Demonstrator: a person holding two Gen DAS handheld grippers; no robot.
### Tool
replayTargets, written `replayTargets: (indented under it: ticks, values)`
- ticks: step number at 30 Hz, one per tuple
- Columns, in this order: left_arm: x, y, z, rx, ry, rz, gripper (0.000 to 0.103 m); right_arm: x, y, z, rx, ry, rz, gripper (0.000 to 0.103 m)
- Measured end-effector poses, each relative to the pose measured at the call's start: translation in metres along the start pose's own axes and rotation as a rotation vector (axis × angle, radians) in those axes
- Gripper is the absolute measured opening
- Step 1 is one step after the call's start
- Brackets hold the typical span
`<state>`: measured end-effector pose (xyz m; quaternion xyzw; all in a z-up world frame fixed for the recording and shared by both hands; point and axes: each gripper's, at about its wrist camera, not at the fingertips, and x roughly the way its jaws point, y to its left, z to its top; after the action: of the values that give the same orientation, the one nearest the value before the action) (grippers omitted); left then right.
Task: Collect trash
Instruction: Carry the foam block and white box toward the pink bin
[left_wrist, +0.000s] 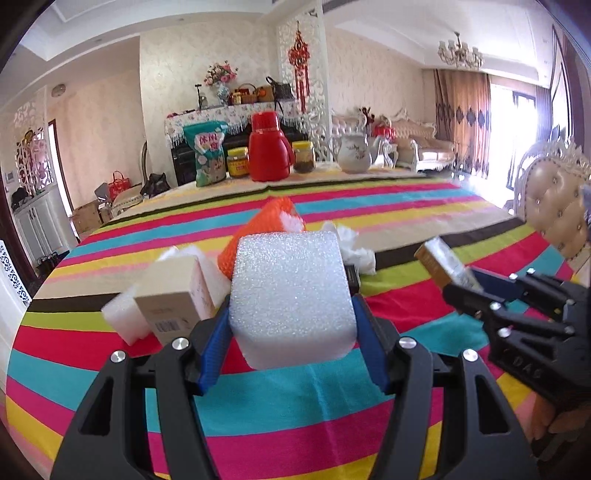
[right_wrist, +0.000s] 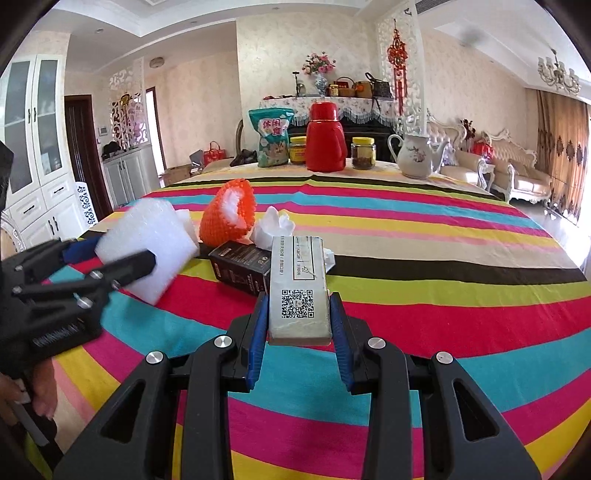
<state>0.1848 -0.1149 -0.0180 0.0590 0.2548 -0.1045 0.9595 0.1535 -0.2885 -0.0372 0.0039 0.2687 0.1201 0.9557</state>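
Observation:
My left gripper (left_wrist: 291, 303) is shut on a white foam block (left_wrist: 288, 273) and holds it lifted above the striped tablecloth (left_wrist: 295, 406). In the right wrist view the foam block (right_wrist: 147, 236) and left gripper (right_wrist: 122, 269) show at the left. My right gripper (right_wrist: 298, 299) is shut on a slim pale carton (right_wrist: 297, 273) with a QR code on it. Still on the cloth are an orange foam net (right_wrist: 227, 214), a crumpled tissue (right_wrist: 273, 227), a black box (right_wrist: 242, 266), a beige box (left_wrist: 173, 299) and a small white foam piece (left_wrist: 122, 317).
Along the table's far edge stand a teal snack bag (right_wrist: 271, 136), a red thermos (right_wrist: 325, 138), two jars (right_wrist: 364, 152) and a white teapot (right_wrist: 415, 155). A padded chair (left_wrist: 554, 206) sits at the table's right side. A hand (right_wrist: 40, 398) grips the left tool.

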Motion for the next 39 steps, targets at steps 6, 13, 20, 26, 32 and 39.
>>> replayTargets:
  ticks: [6, 13, 20, 26, 32, 39]
  values:
    - [-0.028, 0.017, 0.001, -0.023, -0.029, 0.014, 0.060, -0.012, 0.015, 0.008, 0.004, 0.003, 0.037, 0.034]
    - [-0.060, 0.049, -0.013, -0.040, -0.030, 0.042, 0.060, -0.030, 0.050, 0.014, -0.074, 0.002, 0.067, 0.034]
    - [-0.096, 0.081, -0.035, -0.040, -0.032, 0.106, 0.060, -0.031, 0.107, 0.021, -0.159, 0.003, 0.156, 0.034]
    - [-0.128, 0.119, -0.053, -0.079, -0.037, 0.180, 0.060, -0.022, 0.162, 0.021, -0.227, 0.017, 0.245, 0.034]
    - [-0.158, 0.161, -0.074, -0.128, -0.031, 0.279, 0.060, -0.012, 0.218, 0.023, -0.291, 0.036, 0.337, 0.034]
    - [-0.187, 0.206, -0.100, -0.178, -0.008, 0.381, 0.060, -0.013, 0.282, 0.017, -0.377, 0.043, 0.442, 0.034]
